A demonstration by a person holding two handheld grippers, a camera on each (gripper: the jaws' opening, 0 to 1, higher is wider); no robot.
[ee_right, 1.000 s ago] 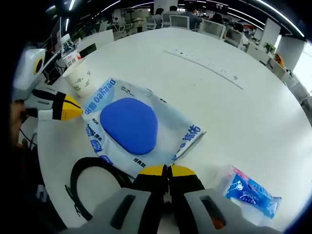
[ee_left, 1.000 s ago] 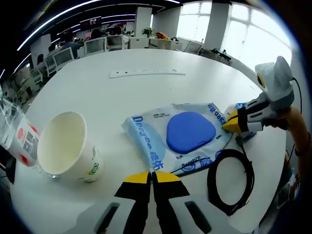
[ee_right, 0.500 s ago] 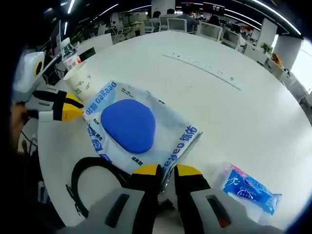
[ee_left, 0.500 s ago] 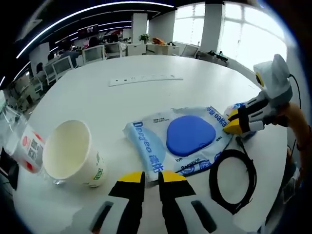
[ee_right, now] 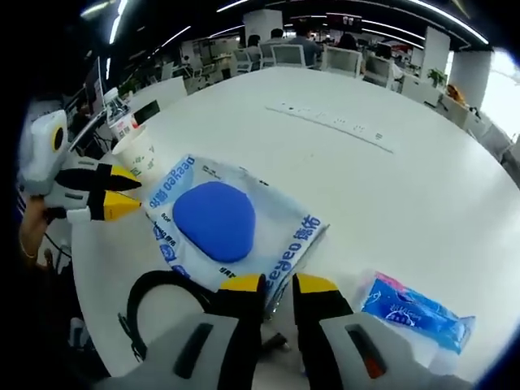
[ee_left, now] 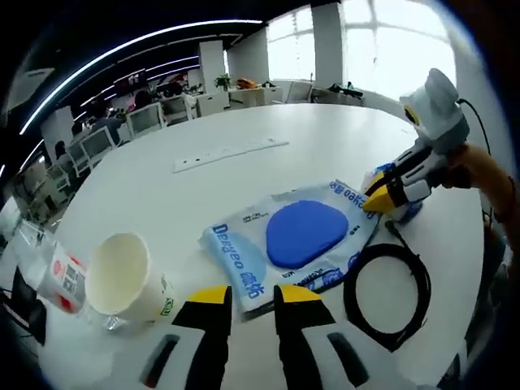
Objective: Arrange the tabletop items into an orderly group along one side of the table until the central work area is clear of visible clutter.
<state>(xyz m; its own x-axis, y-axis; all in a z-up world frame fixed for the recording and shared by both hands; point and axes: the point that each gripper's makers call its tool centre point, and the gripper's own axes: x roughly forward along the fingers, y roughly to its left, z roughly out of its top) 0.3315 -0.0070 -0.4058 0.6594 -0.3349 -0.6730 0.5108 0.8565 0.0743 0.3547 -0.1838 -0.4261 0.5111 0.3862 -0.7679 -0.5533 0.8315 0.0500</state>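
Observation:
A pale blue wipes pack (ee_left: 301, 236) with a round blue lid lies flat on the white table (ee_left: 162, 195). My left gripper (ee_left: 253, 296) is open just short of the pack's near edge, holding nothing. My right gripper (ee_right: 278, 286) is open too, at the pack's (ee_right: 219, 223) opposite edge, with a small gap between its fingers. A white paper cup (ee_left: 126, 276) lies on its side left of the pack. A small blue tissue packet (ee_right: 418, 309) rests to the right of the right gripper. Each gripper shows in the other's view: the right gripper (ee_left: 388, 193), the left gripper (ee_right: 110, 197).
A black cable coil (ee_left: 386, 280) lies by the table edge beside the pack. A plastic bottle (ee_left: 49, 272) lies past the cup. A white power strip (ee_left: 227, 153) sits far across the table. Office desks and chairs stand beyond.
Both grippers have gone from shut to open and drawn back a little from the wipes pack. The pack, cup and cable stay where they were.

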